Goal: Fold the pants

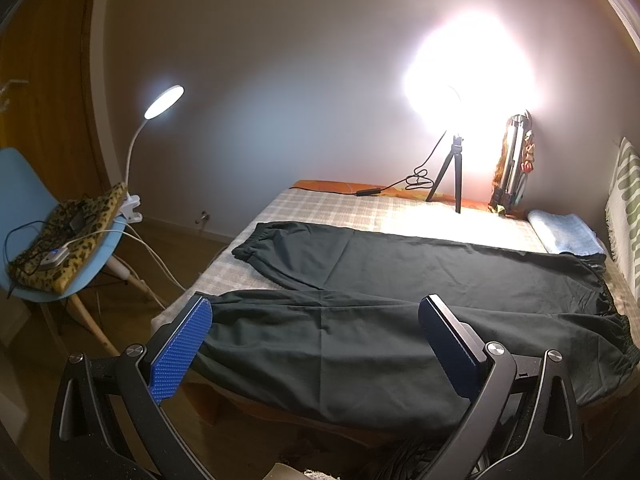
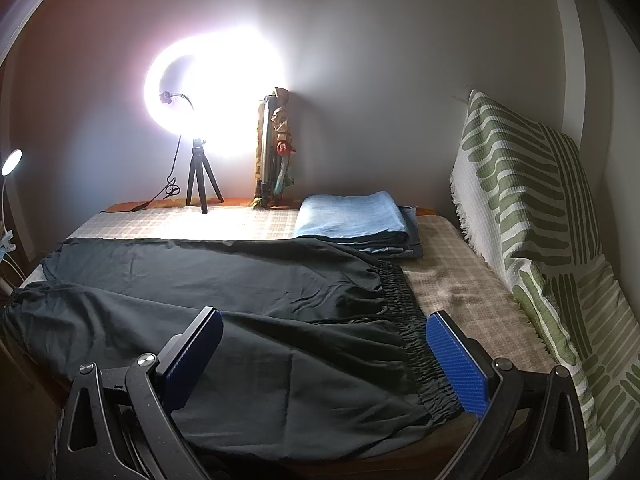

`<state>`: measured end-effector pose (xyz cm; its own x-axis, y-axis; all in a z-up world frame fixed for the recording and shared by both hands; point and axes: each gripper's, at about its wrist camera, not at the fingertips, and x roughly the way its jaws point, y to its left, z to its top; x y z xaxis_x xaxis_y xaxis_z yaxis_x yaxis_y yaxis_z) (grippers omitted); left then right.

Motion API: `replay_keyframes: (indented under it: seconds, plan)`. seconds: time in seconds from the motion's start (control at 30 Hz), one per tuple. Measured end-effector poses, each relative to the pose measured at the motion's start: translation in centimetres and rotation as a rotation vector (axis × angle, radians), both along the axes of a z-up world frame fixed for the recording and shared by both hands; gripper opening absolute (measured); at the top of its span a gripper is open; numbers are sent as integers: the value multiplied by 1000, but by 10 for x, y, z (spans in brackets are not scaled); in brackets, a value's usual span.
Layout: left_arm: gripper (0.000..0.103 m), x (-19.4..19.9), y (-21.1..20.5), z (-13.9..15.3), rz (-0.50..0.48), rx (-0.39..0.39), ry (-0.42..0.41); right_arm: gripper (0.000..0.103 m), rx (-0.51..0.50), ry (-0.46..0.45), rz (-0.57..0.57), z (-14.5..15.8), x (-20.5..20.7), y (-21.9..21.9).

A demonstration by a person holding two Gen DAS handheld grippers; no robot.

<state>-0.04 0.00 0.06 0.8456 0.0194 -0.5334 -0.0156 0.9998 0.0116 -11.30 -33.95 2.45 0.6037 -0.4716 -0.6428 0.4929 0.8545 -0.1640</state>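
Dark green pants (image 1: 400, 280) lie spread flat across the checked bed (image 1: 312, 208), legs to the left, elastic waistband to the right; the near leg hangs over the front edge. My left gripper (image 1: 316, 312) is open and empty, above the near leg by its cuff. In the right wrist view the pants (image 2: 224, 280) fill the bed's middle, and the waistband (image 2: 404, 304) runs down toward me. My right gripper (image 2: 324, 330) is open and empty, above the near waistband corner.
A ring light on a tripod (image 2: 200, 184) stands at the bed's back edge with its cable. Folded blue cloth (image 2: 352, 216) lies at the back right. A green-patterned cushion (image 2: 536, 216) leans on the right. A blue chair (image 1: 44, 248) with a clip lamp (image 1: 164, 100) stands left.
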Motion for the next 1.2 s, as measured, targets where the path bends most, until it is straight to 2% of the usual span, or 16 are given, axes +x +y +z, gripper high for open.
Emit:
replay_keyframes:
  seconds: [0.23,0.37,0.53,0.77,1.0,1.2]
  plan:
    - [103,2,1,-3,-7,1,12,103,5,7,20,-3,1,0]
    - [103,8,7,-16,-8,16,58,101,14,25,95,-11,0,4]
    - [103,16,18,-39,13,55,119,91,19,113,185,-35,0,11]
    - [103,27,32,-73,0,47,214,81,70,234,300,-77,-13,12]
    - [100,35,35,-102,-22,30,283,81,81,319,415,-114,-27,23]
    - [99,39,43,-113,-26,-2,317,78,47,388,497,-143,-16,36]
